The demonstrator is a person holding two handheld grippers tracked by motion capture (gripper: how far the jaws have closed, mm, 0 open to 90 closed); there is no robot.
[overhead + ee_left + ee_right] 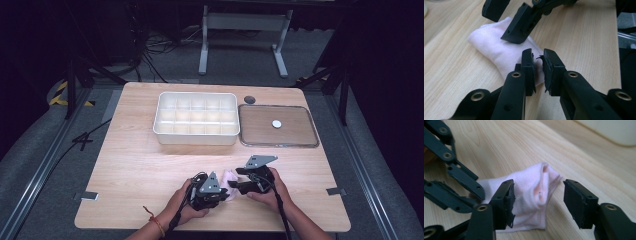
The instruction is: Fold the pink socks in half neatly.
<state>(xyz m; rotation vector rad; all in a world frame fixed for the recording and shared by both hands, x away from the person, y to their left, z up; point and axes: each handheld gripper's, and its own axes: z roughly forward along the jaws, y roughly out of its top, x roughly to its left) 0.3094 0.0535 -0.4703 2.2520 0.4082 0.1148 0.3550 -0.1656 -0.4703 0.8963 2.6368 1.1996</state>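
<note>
My high view looks forward and down over the whole table (pixel 150 165), my two gripper views sit close and low, facing each other, sharing the pink cloth (pixel 496 47).

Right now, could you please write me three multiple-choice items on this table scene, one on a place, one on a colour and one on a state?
1. Where does the cloth lie?
A. in the white box
B. on the table between the two hand-held grippers
C. on the tray

2. What colour is the cloth?
A. pale pink
B. dark blue
C. green

3. How does the right hand-held gripper stand?
A. shut on the cloth
B. open, jaws either side of the cloth
C. shut on the tray rim

Answers: 1 B, the high view shows it on bare wood between them. 2 A, both gripper views show pale pink. 3 B, its jaws stand apart with a gap.
</note>
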